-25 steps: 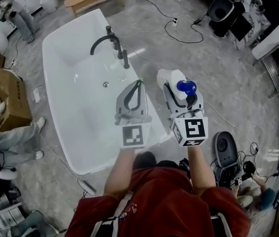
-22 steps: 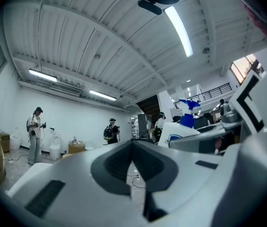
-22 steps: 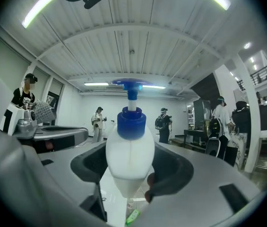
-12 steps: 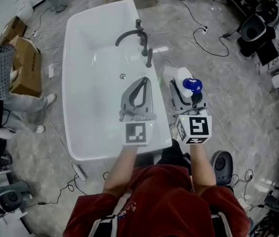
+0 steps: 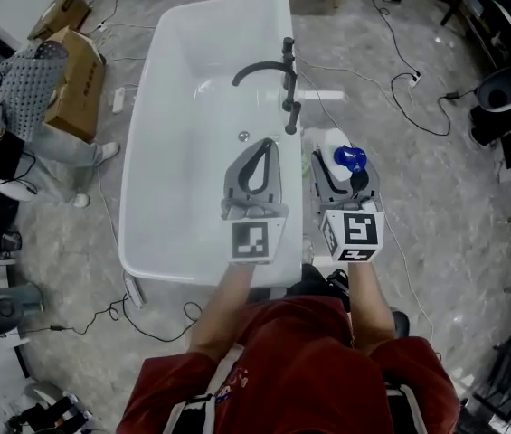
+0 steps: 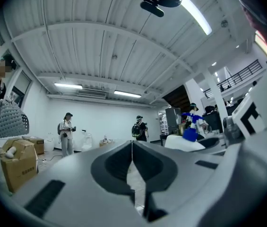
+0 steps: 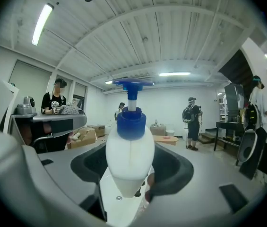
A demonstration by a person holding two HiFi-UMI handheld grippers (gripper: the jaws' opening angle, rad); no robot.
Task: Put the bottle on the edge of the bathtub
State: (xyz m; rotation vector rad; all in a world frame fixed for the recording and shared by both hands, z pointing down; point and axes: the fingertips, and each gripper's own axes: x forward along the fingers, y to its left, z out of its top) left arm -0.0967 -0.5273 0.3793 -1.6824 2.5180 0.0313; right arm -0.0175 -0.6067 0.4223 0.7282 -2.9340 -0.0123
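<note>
The bottle (image 7: 129,160) stood upright in your right gripper (image 5: 338,170), long axis vertical, blue pump (image 5: 350,158) on top. The jaws pinched its white body from both sides, as the right gripper view showed. Only the head view placed it: in the air just right of the bathtub (image 5: 297,156) rim, near the faucet (image 5: 278,66). Your left gripper (image 5: 260,147) hung over the bathtub, jaws pressed together, empty.
</note>
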